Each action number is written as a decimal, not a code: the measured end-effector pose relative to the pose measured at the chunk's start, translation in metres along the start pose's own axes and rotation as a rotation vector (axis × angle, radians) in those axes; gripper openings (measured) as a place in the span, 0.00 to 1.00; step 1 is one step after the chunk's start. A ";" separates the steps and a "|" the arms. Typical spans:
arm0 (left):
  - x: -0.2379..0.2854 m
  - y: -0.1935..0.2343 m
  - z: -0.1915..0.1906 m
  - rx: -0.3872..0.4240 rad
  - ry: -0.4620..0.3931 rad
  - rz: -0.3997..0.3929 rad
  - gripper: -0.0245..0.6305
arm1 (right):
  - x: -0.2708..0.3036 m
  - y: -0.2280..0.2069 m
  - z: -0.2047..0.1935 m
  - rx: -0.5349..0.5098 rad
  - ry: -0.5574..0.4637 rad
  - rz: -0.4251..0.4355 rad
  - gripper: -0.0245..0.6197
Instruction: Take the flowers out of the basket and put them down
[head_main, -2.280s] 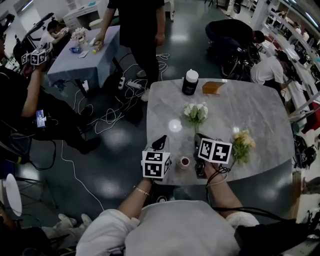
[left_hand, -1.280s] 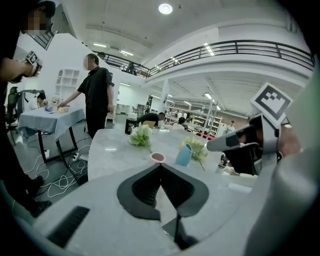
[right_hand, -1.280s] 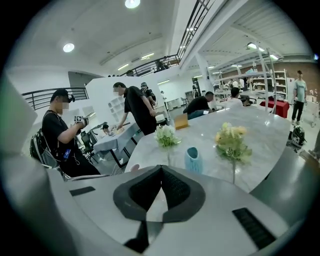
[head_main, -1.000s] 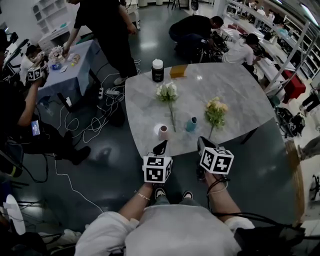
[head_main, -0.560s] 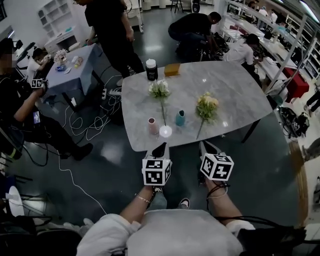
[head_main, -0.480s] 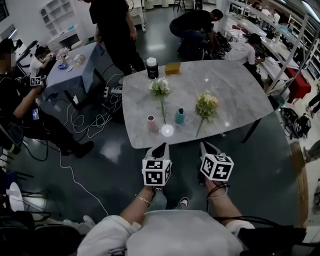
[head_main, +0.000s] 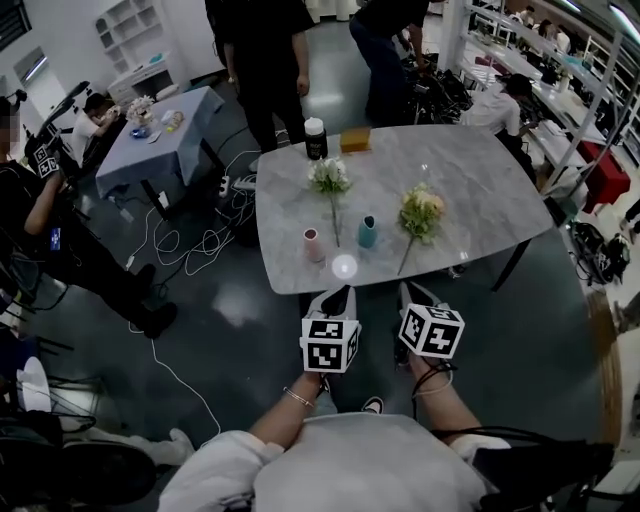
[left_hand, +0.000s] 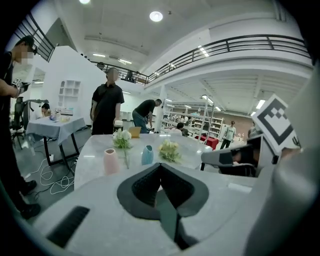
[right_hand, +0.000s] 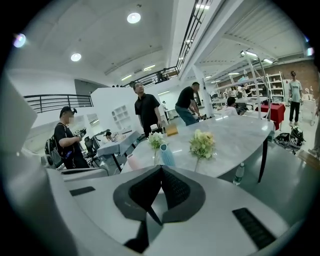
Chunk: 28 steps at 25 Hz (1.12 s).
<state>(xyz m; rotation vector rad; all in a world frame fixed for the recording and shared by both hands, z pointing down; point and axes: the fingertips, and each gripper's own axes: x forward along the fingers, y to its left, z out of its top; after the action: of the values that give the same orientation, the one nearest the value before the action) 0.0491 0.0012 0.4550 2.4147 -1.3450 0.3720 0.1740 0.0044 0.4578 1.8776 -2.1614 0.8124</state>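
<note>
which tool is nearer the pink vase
Left. The left tool is almost straight in front of the pink vase; the right tool is off to its right.

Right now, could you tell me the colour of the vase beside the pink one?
The vase is teal blue; left gripper view.

— Where's the head camera looking from?
— I'm seeing it looking steeply down from above, standing back from the tabletop (head_main: 480, 190).
— And the other two?
— They're riding low behind the left hand-held gripper (left_hand: 160, 164) and right hand-held gripper (right_hand: 161, 168), facing forward across that same tabletop, well apart from it.
</note>
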 end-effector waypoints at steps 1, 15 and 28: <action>0.000 0.002 0.002 0.001 -0.004 0.000 0.05 | 0.002 0.003 0.001 -0.004 0.000 0.002 0.05; 0.004 0.018 0.012 -0.028 -0.015 0.012 0.05 | 0.012 0.019 0.004 -0.033 0.020 0.005 0.05; 0.008 0.021 0.015 -0.010 -0.009 0.007 0.05 | 0.016 0.023 0.002 -0.043 0.031 0.008 0.05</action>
<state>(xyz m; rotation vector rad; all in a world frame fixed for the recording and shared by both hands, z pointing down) 0.0364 -0.0214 0.4479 2.4073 -1.3563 0.3556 0.1495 -0.0090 0.4575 1.8248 -2.1523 0.7848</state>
